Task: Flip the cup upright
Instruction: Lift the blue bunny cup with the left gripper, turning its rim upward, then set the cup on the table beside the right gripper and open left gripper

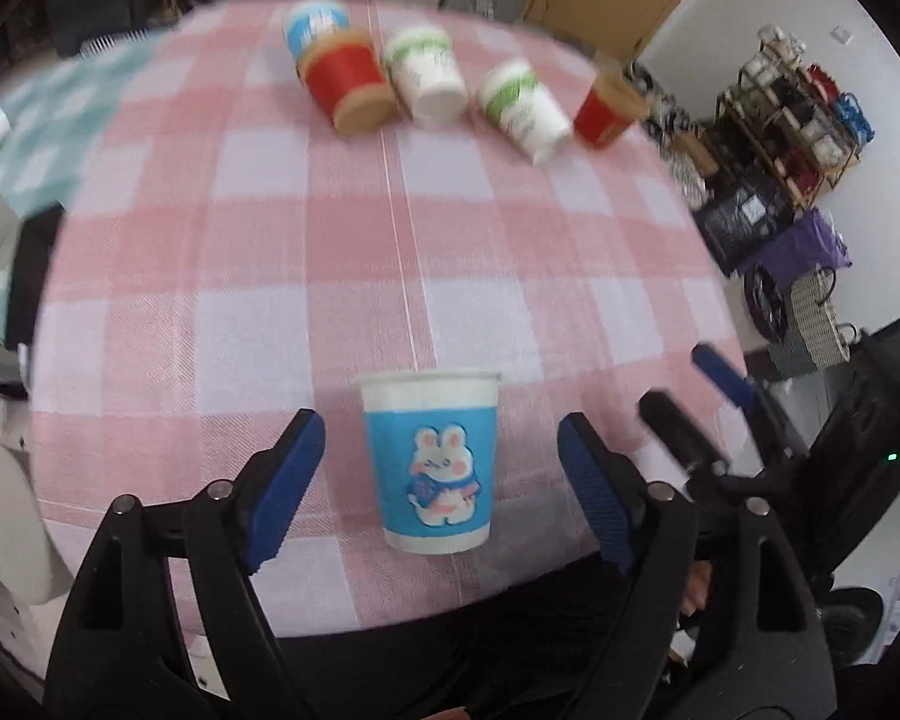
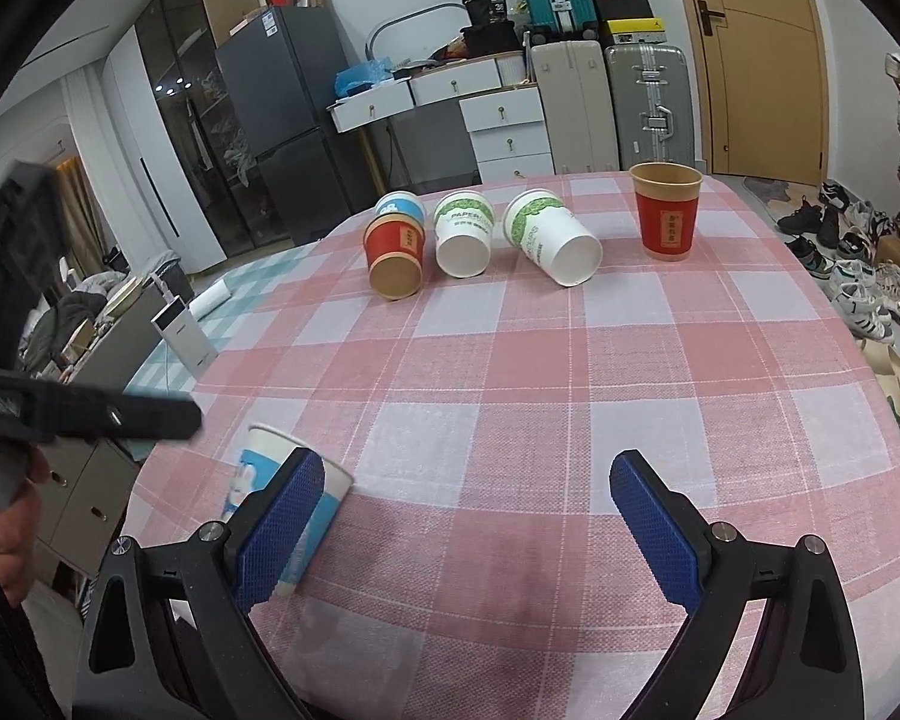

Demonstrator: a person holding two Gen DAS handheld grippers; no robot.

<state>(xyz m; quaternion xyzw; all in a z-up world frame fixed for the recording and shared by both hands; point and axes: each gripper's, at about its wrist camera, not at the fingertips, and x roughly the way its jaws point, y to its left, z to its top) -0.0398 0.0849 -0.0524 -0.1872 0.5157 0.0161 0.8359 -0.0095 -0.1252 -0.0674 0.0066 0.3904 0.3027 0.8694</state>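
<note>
A blue paper cup with a rabbit picture [image 1: 432,462] stands upright on the pink checked tablecloth [image 1: 330,252], mouth up. My left gripper [image 1: 441,480] is open around it, its blue pads apart from the cup's sides. The same cup shows in the right wrist view [image 2: 270,480], partly hidden behind a finger. My right gripper [image 2: 480,528] is open and empty over the cloth; it also shows in the left wrist view [image 1: 699,396]. At the far side several cups lie on their sides: a red one [image 2: 393,258], two white-green ones [image 2: 463,234] [image 2: 552,240] and a blue one [image 2: 399,207].
A red cup [image 2: 668,213] stands upright at the far right of the table. The left gripper's body [image 2: 84,414] reaches in from the left. The table edge runs near me. Shoes [image 2: 858,276] and a rack lie on the floor to the right.
</note>
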